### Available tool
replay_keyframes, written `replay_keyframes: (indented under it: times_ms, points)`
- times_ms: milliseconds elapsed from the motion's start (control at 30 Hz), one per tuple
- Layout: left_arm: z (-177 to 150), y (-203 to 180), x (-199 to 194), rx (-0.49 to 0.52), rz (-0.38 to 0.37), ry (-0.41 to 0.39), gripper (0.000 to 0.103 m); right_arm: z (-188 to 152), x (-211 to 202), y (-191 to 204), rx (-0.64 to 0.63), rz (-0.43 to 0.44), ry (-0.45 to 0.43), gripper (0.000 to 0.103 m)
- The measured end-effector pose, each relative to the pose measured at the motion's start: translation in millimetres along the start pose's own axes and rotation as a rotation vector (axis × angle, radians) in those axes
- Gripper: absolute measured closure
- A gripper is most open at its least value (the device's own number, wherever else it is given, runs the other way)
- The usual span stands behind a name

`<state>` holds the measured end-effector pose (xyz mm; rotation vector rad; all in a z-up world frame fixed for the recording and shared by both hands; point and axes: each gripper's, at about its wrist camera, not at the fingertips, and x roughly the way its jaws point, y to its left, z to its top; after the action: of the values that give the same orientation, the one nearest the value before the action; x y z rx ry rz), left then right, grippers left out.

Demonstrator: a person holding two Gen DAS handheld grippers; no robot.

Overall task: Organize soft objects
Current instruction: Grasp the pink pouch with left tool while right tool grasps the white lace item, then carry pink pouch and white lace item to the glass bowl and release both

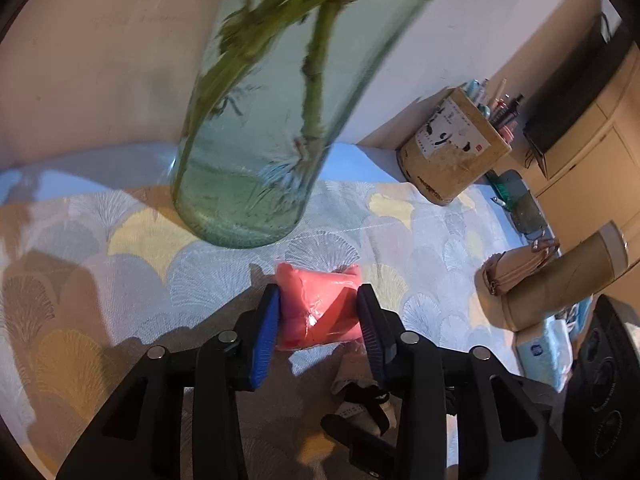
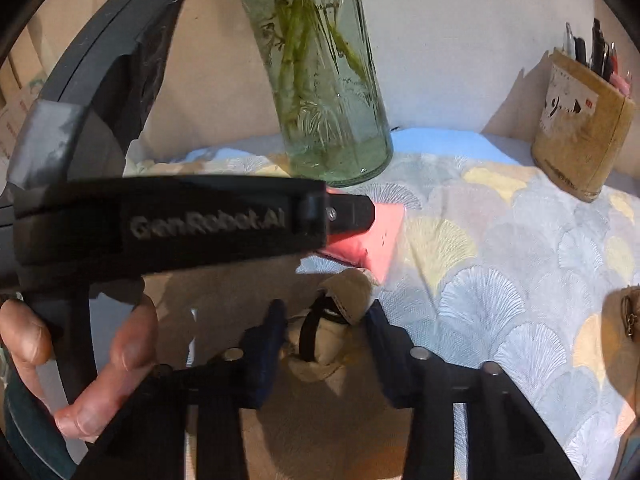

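A: Between the blue pads of the left gripper (image 1: 318, 330), a pink soft pouch (image 1: 320, 304) sits squeezed, one pad pressed on each side. That is a firm clamp.

B: And the pouch itself?

A: Down on the tablecloth (image 1: 420, 248), the one with the fan pattern, just in front of the glass vase (image 1: 256, 128). Its far end pokes out past the fingertips toward the vase; the near end lies in the gap between the pads.

B: Over to the other side.

A: The right gripper (image 2: 326, 322) has its jaws either side of a cream stuffed thing with a black strap (image 2: 320, 340). The thing lies right in the gap, low between the fingers, on the cloth. I cannot tell whether the pads press on it; they stand close on both sides.

B: How do the two things lie relative to each other?

A: The cream one is nearer the person, the pink pouch just beyond it, almost touching in the right wrist view.

B: What else is out there?

A: A hand (image 2: 80, 364) wrapped round the left gripper's black handle. Green stems stand in the vase's water. A cork-coloured pen holder (image 1: 452, 148) stands off to the right, well apart, and a tan pencil case (image 1: 516, 272) lies by the table's right edge.
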<state>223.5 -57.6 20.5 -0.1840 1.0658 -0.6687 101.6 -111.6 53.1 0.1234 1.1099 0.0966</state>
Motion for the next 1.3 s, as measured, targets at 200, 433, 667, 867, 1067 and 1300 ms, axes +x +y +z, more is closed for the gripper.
replay_keyframes:
  times_ms: [200, 433, 667, 867, 1067, 1300]
  points:
    - [-9, -23, -19, 0.059, 0.044, -0.028, 0.071, -13, -24, 1, -0.048, -0.003, -0.031, 0.067]
    - [-38, -50, -55, 0.088, 0.056, -0.054, 0.071, -37, -76, -11, -0.044, 0.021, -0.066, 0.067]
    - [-77, -86, -94, 0.12, 0.067, -0.072, 0.071, -67, -125, -33, -0.016, 0.068, -0.083, 0.067]
    - [-106, -124, -122, 0.162, 0.072, -0.1, 0.071, -102, -165, -57, 0.01, 0.112, -0.098, 0.067]
    - [-118, -179, -135, 0.241, 0.052, -0.131, 0.071, -126, -204, -87, 0.063, 0.095, -0.141, 0.067]
    - [-130, -249, -122, 0.328, -0.01, -0.119, 0.071, -151, -248, -134, 0.133, 0.018, -0.176, 0.067]
